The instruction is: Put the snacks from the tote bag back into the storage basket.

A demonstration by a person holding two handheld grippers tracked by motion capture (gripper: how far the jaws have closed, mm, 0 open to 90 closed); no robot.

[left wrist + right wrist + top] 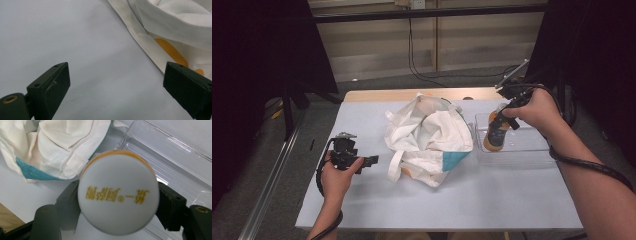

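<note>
Bottle [118, 195] clamped in right tool [118, 202] over clear tray [532, 150]; left tool [116, 87] wide, empty

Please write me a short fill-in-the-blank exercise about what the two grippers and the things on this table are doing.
1. The right gripper is shut on a ____ with a white cap.
2. The bottle is at a clear plastic ____.
3. The left gripper has its jaws ____, with nothing between them.
4. The white cloth bag lies ____ the two grippers.

Missing words: bottle; tray; open; between
</note>
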